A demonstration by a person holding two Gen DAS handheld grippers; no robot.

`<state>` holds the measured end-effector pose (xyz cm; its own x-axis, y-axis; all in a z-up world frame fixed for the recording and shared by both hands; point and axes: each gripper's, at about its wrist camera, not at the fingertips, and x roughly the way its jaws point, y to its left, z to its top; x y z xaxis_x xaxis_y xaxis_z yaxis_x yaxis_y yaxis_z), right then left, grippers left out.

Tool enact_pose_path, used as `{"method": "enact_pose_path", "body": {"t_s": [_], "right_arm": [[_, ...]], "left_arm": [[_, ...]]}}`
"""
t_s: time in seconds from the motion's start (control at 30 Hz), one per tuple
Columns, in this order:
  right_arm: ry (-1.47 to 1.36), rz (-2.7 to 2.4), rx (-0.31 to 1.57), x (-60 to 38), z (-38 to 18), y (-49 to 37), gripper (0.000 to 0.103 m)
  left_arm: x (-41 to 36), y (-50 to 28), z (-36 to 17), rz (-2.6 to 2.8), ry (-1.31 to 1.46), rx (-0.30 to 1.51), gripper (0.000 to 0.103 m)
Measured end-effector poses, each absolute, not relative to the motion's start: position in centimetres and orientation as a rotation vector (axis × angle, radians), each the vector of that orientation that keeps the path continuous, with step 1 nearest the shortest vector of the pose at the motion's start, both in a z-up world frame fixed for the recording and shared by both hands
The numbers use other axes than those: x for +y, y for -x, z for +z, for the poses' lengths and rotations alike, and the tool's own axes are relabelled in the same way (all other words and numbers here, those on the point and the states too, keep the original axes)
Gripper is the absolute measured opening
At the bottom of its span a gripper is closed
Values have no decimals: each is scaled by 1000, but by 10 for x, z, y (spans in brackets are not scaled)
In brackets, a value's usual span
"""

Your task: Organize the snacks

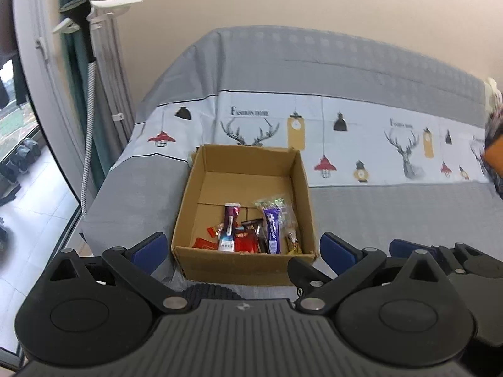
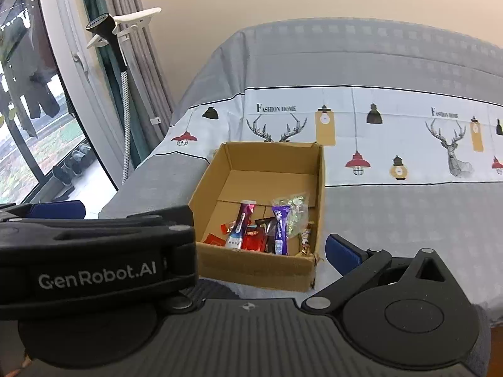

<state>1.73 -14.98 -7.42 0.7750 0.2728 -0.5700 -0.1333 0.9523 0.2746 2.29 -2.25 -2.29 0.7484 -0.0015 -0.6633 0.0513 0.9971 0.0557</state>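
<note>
a bed (image 1: 377,213) covered in a grey sheet with a white band of printed deer heads and lamps fills most of both views, with a plain beige wall behind it. at the left stand a window (image 2: 37,132), grey and green curtains (image 2: 147,72) and a garment steamer (image 1: 80,15) on its pole with a braided hose hanging down. shoes (image 2: 74,163) sit on the floor outside the glass.

an open cardboard box (image 1: 239,264) rests on the grey part of the sheet near the bed's front edge, its far wall reaching the printed band. the snacks (image 1: 251,232) lie in a loose heap against the box's near wall; the far half of the box floor is bare. among them a maroon and white packet (image 1: 229,227) lies left of centre, a purple packet (image 1: 273,229) to its right, a clear crinkled bag (image 2: 295,213) beside that, and red wrappers (image 1: 243,245) lower down.

the left gripper (image 1: 242,251) has its blue-padded jaws spread wide with nothing between the pads; the box lies just ahead of and below it, framed by the two fingers. the right gripper (image 2: 267,251) is also spread wide and empty, with only its right blue pad visible, as the left gripper's black body blocks the other side. the box sits ahead of it, a little to the left, and neither gripper touches the box or the snacks
</note>
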Motion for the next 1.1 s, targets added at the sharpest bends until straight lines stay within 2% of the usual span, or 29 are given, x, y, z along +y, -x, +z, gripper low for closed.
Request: {"method": "enact_pose_path", "body": {"t_s": [1.1], "right_arm": [[-244,195,690,-152,-66,-3,102]], "left_arm": [[-24,-12,-14,26,-108,757,103]]}}
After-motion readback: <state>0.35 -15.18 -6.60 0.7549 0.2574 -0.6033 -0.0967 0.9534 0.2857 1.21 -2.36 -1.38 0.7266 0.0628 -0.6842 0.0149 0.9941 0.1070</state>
